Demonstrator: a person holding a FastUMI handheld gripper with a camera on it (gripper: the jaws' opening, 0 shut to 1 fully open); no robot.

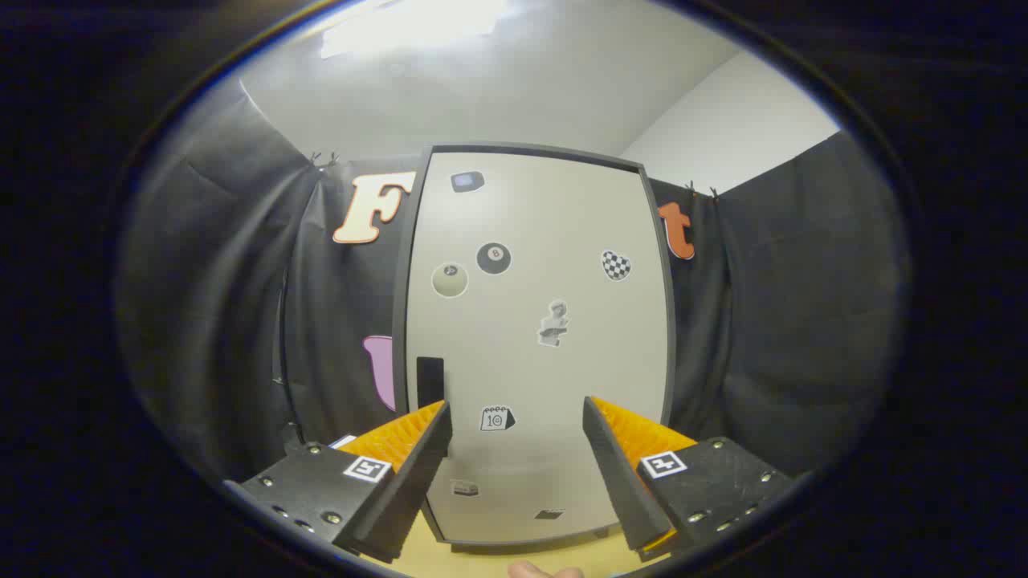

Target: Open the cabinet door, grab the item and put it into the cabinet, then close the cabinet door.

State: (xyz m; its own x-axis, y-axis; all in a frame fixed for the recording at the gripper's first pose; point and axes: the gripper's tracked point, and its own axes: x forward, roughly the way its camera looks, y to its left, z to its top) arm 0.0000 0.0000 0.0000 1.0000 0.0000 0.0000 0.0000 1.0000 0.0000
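Gripper view, gripper (518, 417): fingers are standing wide apart, gripping nothing, pointing at the cabinet door (536, 337) from a little way off.
Gripper view, cabinet door: sitting closed and upright on the wooden table (482, 562); stickers are dotting its pale face.
Gripper view, handle (430, 381): a dark recess near the door's edge, just above and beyond the one fingertip (438, 417).
Gripper view, item: I am not spotting the thing to be stowed; a small pale corner (344, 441) is peeking beside one finger, too little to name.
Container: the cabinet's inside is hidden, contents unknown.
Risk, judged: the handle lies off to the side of the fingers' line, so a straight approach is likely bumping flat panel.
Risk, judged: a hard pull may be dragging or tipping the whole cabinet.
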